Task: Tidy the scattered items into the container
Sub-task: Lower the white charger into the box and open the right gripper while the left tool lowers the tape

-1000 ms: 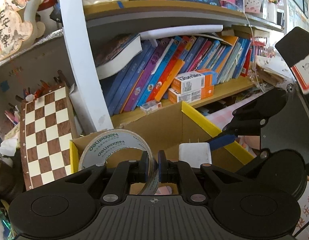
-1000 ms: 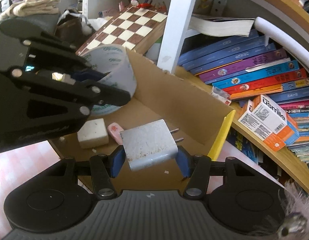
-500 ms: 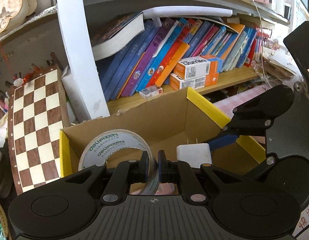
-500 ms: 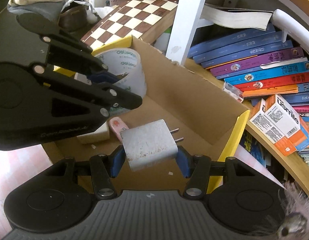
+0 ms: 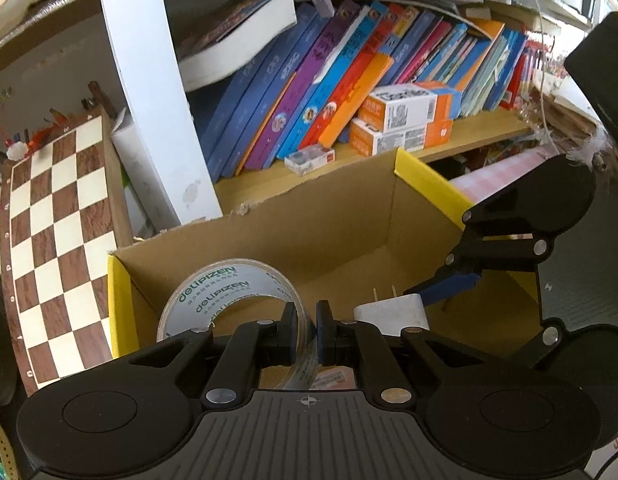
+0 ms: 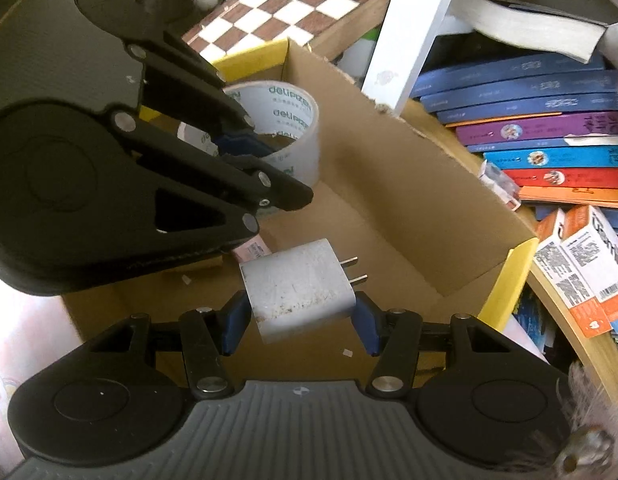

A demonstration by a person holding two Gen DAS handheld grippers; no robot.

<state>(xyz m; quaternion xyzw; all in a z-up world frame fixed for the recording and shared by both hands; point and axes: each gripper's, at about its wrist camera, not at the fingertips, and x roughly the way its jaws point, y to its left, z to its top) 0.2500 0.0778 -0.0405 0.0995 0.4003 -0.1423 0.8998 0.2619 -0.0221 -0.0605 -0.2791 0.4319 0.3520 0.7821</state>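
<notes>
Placing step. Left gripper (image 5: pixel 307 330) clenched on tape roll (image 5: pixel 229 292) wall, right gripper (image 6: pixel 299 326) gripping charger (image 6: pixel 299 288) — both inside cardboard box (image 6: pixel 409 200) mouth, above floor. Next: lower slightly, release clear of pink item.

The cardboard box (image 5: pixel 309 240) stands directly in front of the bookshelf (image 5: pixel 469 136), with the chessboard (image 5: pixel 57 240) propped at its left. The left gripper (image 5: pixel 307 330) holds the tape roll (image 5: pixel 225 292) by its wall over the left end of the box. The right gripper (image 6: pixel 299 322) holds the charger plug (image 6: pixel 297 288) to the right of the roll, prongs toward the box's far wall. Behind the box, leaning books (image 5: pixel 309 92) fill the shelf, with two stacked cartons (image 5: pixel 405 120) before them.
</notes>
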